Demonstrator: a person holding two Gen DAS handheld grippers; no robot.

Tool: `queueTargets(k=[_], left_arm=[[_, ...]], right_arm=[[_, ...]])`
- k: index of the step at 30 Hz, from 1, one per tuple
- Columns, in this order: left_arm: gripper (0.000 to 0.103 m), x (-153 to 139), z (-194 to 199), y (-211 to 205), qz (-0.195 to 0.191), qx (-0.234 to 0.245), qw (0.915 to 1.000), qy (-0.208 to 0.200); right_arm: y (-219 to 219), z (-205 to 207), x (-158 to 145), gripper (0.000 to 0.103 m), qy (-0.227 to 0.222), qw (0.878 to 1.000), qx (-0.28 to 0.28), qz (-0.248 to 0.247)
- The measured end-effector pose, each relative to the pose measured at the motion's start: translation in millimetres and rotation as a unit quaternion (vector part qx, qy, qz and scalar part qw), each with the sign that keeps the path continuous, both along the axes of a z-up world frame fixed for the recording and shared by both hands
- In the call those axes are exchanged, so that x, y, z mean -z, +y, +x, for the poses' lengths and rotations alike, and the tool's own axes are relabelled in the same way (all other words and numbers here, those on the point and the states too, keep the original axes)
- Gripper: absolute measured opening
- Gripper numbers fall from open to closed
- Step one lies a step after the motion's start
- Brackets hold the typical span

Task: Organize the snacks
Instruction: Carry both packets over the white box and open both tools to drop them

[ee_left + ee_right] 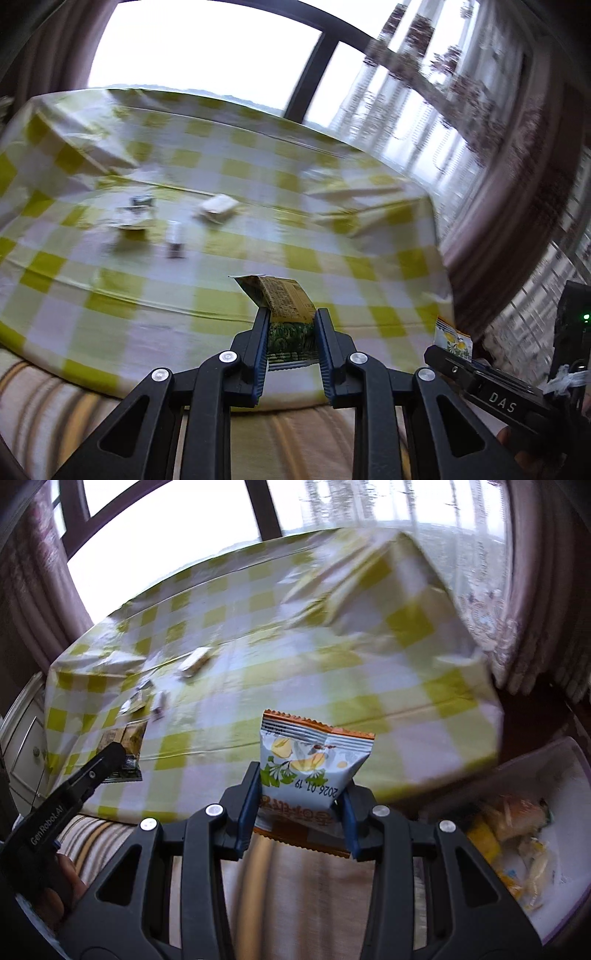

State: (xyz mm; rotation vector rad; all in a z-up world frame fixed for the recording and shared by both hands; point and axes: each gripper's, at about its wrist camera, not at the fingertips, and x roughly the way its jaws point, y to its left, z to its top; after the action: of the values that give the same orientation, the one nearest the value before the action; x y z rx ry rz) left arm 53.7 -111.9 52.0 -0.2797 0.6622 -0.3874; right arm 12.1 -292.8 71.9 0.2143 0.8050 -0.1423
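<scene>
1. The green-and-yellow snack packet (286,317) sits clamped between the two fingers of the left gripper (291,325), held up off the checked tablecloth (221,258). Its upper half is yellow with dense fine print too small to read; its lower half carries a green leafy pattern.
2. The same packet shows at the left of the right wrist view (123,753), at the tip of the left gripper (110,755), whose side reads "GenRobot.AI".
3. The white snack pouch (310,764) is pinched between the fingers of the right gripper (301,794), which are closed onto its lower part. It has orange crimped seams at top and bottom, a picture of yellow nuts with green ginkgo-like leaves, and the upside-down date "2026.01.19". Large orange characters at its base are inverted and unreadable.
4. In the left wrist view the pouch's corner (453,338) pokes up by the right gripper (448,354), whose body is marked "DAS".
5. Several small snack packets (177,218) lie blurred on the far part of the tablecloth, well apart from both grippers; no writing on them can be made out.
6. A white bin (569,775) stands at the lower right beside the table, with yellow and orange wrapped snacks (517,834) inside it.
7. Behind the table are a bright window (207,48) and patterned curtains (424,74).
8. A striped cloth (306,878) lies below the grippers.
</scene>
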Motion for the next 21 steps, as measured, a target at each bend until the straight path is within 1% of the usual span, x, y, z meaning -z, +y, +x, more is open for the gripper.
queueTargets(k=[6,10,13,17,19,21], left_arm=[[0.025,-9.7,-14.1,-53.6,0.009,0.068,0.9976,-0.008],[0.025,-14.2,-24.4,-88.2,0.013,0.117,0.9930,-0.011],[0.025,-16.1,-35.2,-113.8,0.016,0.155,0.9877,-0.012],[0.025,-17.1,-50.6,-146.7,0.020,0.203,0.9789,-0.011],[0.025,-16.3,-57.1,-162.1,0.016,0.233,0.9724,-0.003],[0.027,-13.0,-63.7,-177.0,0.013,0.270,0.9627,0.008]], right_arm=[[-55.4,-30.3,-1.7,0.043,-0.001,0.999,0.053,0.003],[-91.0,-46.5,0.6,0.043,0.000,0.996,0.094,0.002],[-114.9,-58.2,0.8,0.043,0.000,0.992,0.123,-0.001],[-142.4,-73.8,-2.6,0.044,-0.005,0.987,0.158,-0.006],[-154.5,-80.8,-5.2,0.044,-0.006,0.984,0.175,-0.009],[-164.9,-88.8,-8.2,0.045,-0.009,0.982,0.191,-0.011]])
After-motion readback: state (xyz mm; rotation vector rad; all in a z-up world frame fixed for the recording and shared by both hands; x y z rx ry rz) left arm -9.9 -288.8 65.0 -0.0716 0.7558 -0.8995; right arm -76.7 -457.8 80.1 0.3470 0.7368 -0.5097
